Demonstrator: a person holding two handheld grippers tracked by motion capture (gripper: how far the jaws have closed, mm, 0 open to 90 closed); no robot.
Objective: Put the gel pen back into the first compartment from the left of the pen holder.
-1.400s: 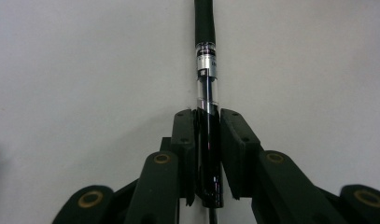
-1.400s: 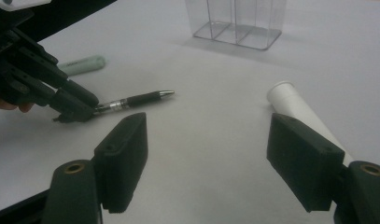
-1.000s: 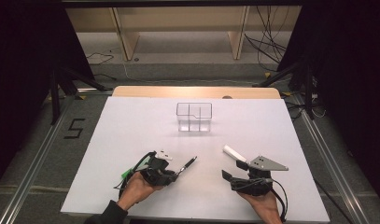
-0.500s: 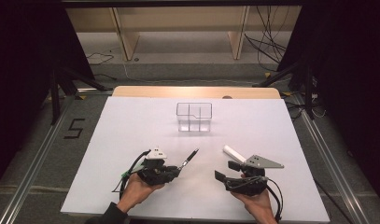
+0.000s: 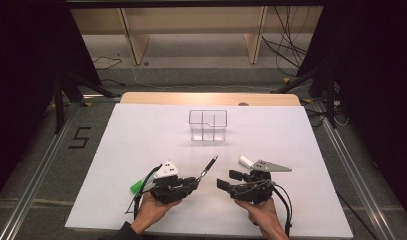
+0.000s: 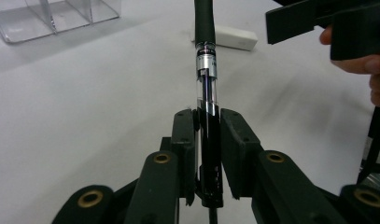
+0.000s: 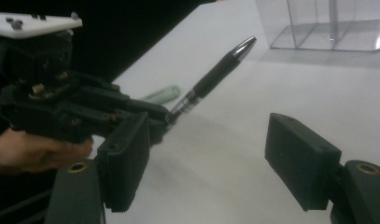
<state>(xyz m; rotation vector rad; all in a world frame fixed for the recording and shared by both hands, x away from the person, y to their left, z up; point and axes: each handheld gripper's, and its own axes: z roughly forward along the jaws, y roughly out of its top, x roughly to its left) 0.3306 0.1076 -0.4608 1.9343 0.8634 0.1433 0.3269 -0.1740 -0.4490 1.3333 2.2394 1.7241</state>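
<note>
The left gripper is clamping a black pen between its pads, the pen jutting forward and up over the white table; the right gripper is facing it just beside the pen, its jaws wide with nothing between them, having just been closing slightly; a white eraser is lying beyond it, a clear divided box farther back.

The pen's far tip runs off the top edge in the left gripper view, and its back end hides between the black pads. In the right gripper view, the clear box is cut off at the top. The small white block is partly hidden behind the right gripper.
</note>
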